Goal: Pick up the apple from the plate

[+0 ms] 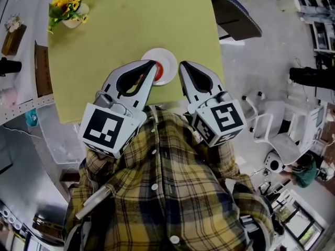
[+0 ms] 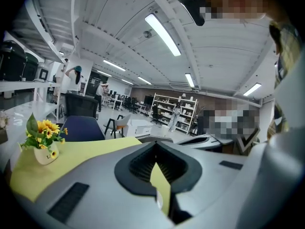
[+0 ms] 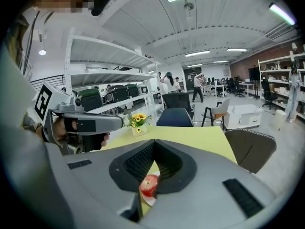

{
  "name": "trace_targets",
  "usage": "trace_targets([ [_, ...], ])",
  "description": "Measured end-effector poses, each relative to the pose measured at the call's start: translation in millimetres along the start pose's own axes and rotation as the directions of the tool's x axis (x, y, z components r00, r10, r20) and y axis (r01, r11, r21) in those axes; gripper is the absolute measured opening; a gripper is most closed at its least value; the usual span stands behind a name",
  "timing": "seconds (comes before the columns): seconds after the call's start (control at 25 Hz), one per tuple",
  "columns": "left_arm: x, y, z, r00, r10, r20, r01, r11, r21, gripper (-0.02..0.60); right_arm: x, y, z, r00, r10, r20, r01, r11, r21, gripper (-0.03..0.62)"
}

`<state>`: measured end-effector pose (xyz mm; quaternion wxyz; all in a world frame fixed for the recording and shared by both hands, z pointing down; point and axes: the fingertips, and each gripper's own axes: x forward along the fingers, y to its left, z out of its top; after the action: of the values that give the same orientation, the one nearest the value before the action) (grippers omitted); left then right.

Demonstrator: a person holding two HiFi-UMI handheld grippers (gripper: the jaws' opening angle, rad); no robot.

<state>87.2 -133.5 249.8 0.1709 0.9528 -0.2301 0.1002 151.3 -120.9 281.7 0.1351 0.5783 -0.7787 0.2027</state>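
Note:
A red apple (image 1: 159, 70) lies on a small white plate (image 1: 166, 56) at the near edge of the yellow-green table (image 1: 131, 30). My left gripper (image 1: 153, 63) is shut with nothing in it, and its tip reaches over the plate's near-left side and covers part of the apple. My right gripper (image 1: 182, 65) hovers just right of the plate, jaws together and nothing held. In the right gripper view the apple (image 3: 149, 185) and a sliver of plate (image 3: 150, 200) show through the gap behind the closed tips (image 3: 153, 143). The left gripper view (image 2: 156, 145) shows only tabletop, not the apple.
A vase of sunflowers (image 1: 70, 7) stands at the table's far left corner. A dark chair (image 1: 235, 12) sits beyond the far right corner. Shelving and cases line the left side (image 3: 95, 99). White chairs (image 1: 272, 127) stand to the right on the floor.

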Motion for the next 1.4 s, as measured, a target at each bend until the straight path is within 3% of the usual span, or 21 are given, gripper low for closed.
trace_targets([
  [0.52, 15.2, -14.9, -6.8, 0.989, 0.147, 0.005, -0.146, 0.987, -0.068, 0.008, 2.2, -14.6, 2.3, 0.982, 0.173, -0.069, -0.177, 0.983, -0.048, -0.003],
  [0.8, 25.5, -14.6, -13.3, 0.977, 0.214, 0.016, -0.212, 0.973, -0.096, 0.008, 5.9, -27.5, -1.8, 0.971, 0.218, -0.102, -0.227, 0.971, -0.079, -0.003],
  [1.08, 29.5, 1.9, -25.0, 0.969, 0.246, 0.025, -0.241, 0.964, -0.115, 0.008, 24.5, -25.5, -10.6, 0.959, 0.252, -0.130, -0.264, 0.961, -0.084, -0.003],
  [1.4, 48.2, 3.0, -44.9, 0.978, 0.207, -0.016, -0.207, 0.970, -0.127, 0.009, 35.1, -34.8, -21.6, 0.952, 0.260, -0.159, -0.274, 0.959, -0.074, -0.003],
])
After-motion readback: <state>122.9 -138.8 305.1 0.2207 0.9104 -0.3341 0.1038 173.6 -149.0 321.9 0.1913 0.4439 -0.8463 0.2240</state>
